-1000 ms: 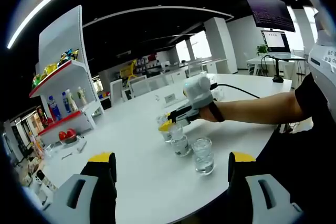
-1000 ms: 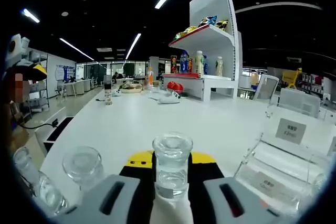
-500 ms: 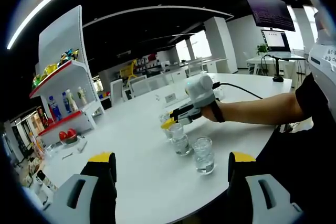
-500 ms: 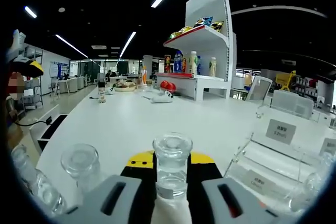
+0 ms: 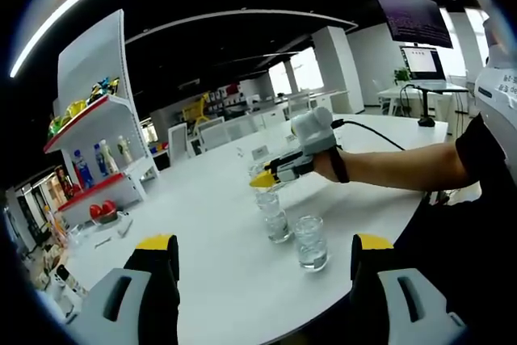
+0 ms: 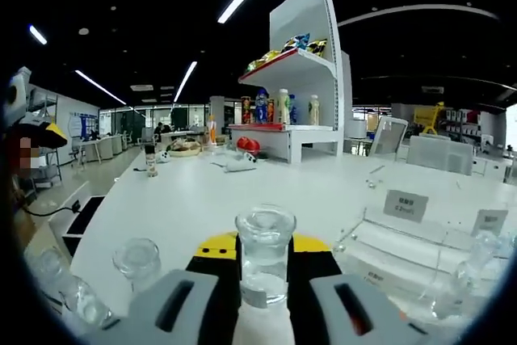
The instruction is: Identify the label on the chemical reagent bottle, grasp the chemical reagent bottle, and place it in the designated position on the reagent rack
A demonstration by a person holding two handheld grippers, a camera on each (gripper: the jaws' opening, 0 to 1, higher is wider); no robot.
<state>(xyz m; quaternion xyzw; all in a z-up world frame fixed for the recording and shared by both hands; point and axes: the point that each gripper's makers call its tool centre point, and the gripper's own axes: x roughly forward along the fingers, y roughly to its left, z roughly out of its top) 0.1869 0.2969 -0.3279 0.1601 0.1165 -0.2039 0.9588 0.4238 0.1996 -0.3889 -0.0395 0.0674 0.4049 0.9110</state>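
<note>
My right claw point(image 6: 264, 280) grips a clear reagent bottle point(image 6: 264, 254) above the white table point(image 6: 202, 199); the clear reagent rack point(image 6: 420, 256) sits at 3 o'clock, its labels unreadable. My left claw point(image 5: 262, 258) hangs open. A snack shelf point(image 6: 299, 103) stands beyond.

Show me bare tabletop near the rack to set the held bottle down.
Bare white table runs ahead of the right gripper, between the clear rack on its right and the loose bottles on its left. The held bottle could go there. It is crowded at the rack and among those bottles.
</note>
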